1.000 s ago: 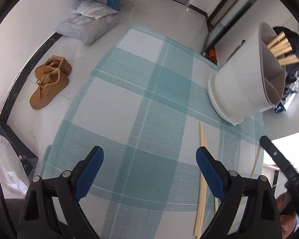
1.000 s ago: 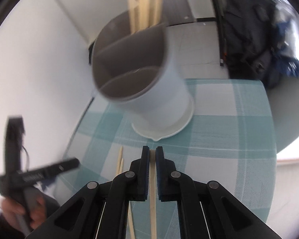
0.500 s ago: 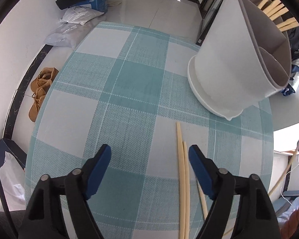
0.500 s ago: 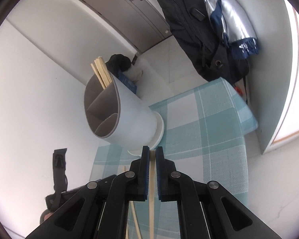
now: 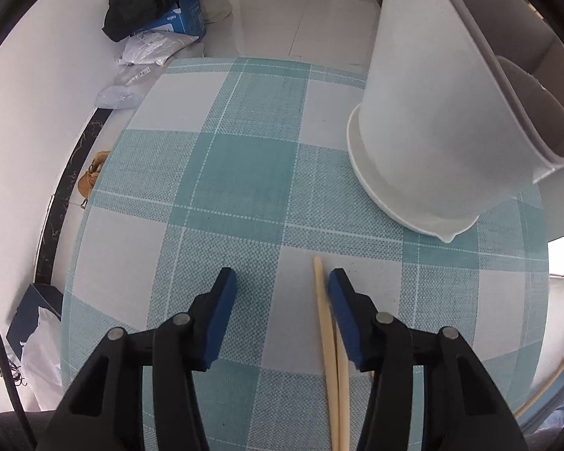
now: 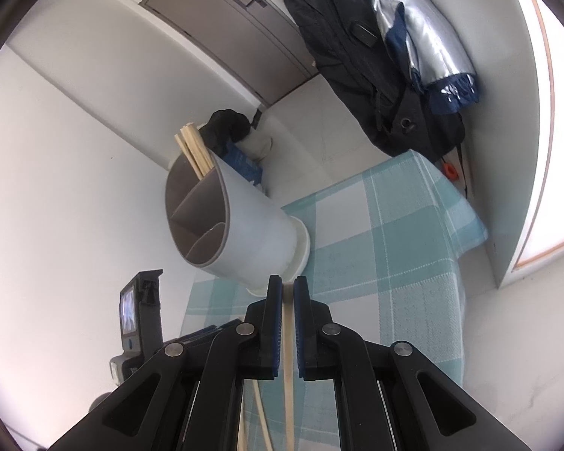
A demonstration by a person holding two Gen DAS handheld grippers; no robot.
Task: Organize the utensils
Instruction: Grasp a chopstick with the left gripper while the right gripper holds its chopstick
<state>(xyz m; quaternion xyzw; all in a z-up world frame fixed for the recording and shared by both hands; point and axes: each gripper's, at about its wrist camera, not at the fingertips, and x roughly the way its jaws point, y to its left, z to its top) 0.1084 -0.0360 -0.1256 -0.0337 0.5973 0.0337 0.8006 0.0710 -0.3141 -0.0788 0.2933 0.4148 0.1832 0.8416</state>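
Left wrist view: my left gripper [image 5: 280,287] is spread over the checked tablecloth [image 5: 244,173], two chopsticks [image 5: 329,342] lying just inside my right finger, bare cloth ahead, the white holder [image 5: 443,120] to the right.

Right wrist view: my right gripper [image 6: 288,293] pinches one chopstick [image 6: 288,368], lifted above the cloth; the holder [image 6: 244,233] sits near the cloth's edge.

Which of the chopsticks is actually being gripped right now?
The chopstick pinched in the right gripper. The pair lies loose between the open left gripper's fingers; others stand in the holder.
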